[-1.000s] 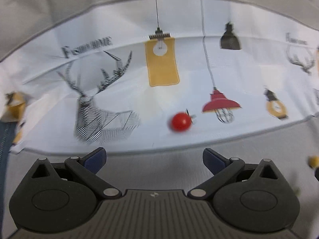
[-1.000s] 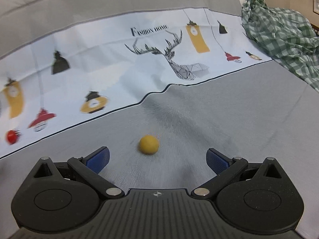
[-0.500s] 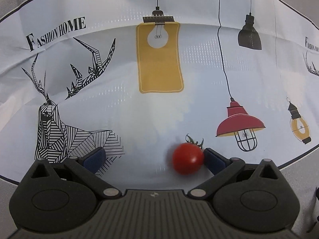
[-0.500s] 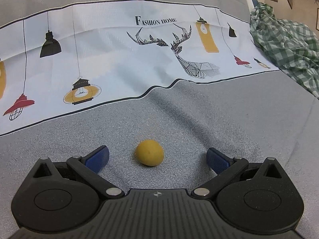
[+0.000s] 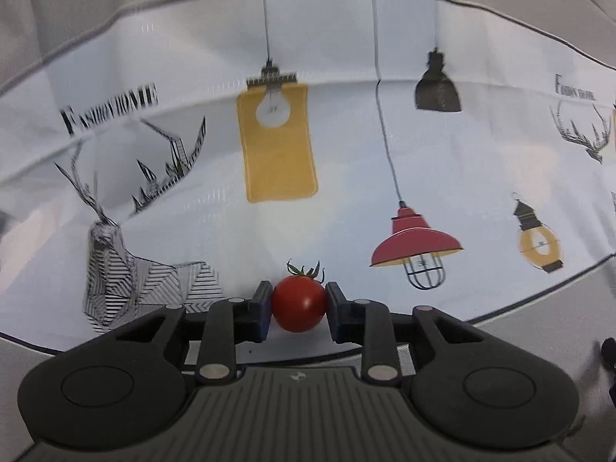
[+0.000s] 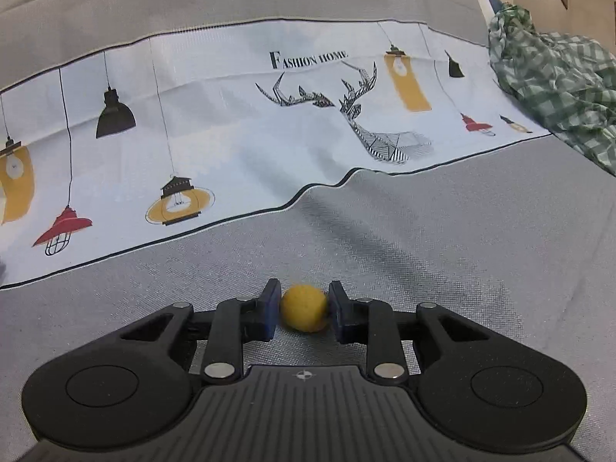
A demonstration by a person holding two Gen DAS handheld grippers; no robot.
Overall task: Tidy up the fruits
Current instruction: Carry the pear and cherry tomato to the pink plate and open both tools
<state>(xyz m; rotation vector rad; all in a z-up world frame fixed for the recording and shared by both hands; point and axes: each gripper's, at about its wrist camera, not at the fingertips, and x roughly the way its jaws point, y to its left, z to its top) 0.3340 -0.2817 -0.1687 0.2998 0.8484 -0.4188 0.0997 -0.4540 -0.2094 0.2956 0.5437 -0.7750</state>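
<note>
A: Left gripper (image 5: 298,308), status?

B: Clamping the red cherry tomato (image 5: 298,303) between both blue pads (image 5: 264,310), jaws narrowed to the fruit's width. Sitting over the white printed cloth (image 5: 192,208), near its front hem, just right of the deer print (image 5: 127,261). Resting or lifted: cannot tell.

A: Right gripper (image 6: 303,310)?

B: Gripping the small yellow fruit (image 6: 303,308), pads touching both sides. Positioned over the grey fabric (image 6: 442,254), apart from the cloth's hem. Green checked cloth (image 6: 558,88) lying bunched at far right.
</note>
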